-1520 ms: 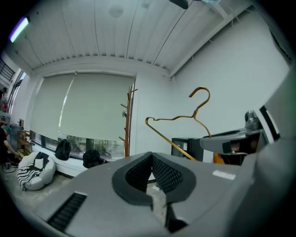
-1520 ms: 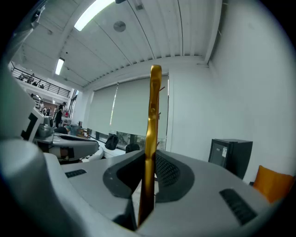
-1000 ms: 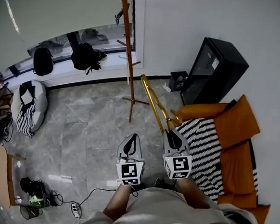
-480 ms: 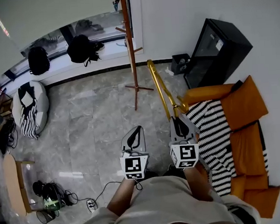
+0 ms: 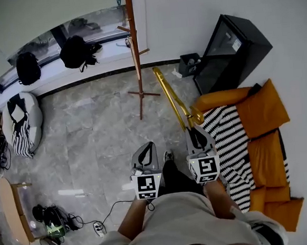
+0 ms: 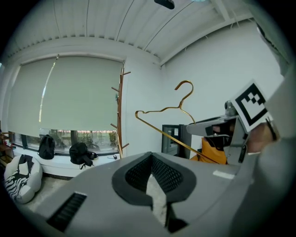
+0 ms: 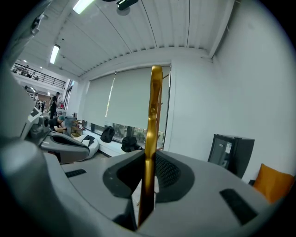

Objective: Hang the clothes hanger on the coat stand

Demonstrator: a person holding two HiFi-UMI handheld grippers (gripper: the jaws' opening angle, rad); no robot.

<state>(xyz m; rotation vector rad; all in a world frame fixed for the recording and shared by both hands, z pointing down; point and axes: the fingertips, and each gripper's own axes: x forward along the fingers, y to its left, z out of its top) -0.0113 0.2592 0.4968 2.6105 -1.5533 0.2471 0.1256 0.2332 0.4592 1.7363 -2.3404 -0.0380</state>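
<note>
Altogether: one gold hanger [image 5: 171,98], one coat stand [image 5: 134,52], two black backpacks [image 5: 28,67] [image 5: 75,50].

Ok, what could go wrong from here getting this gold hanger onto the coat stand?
1. The right gripper pinches only a thin bar of the hanger, which sticks far out ahead; it may swivel or slip.
2. The coat stand is slender, so a clumsy hooking move could nudge or tip it.
3. The left gripper is shut and empty, so nothing else steadies the hanger.
</note>
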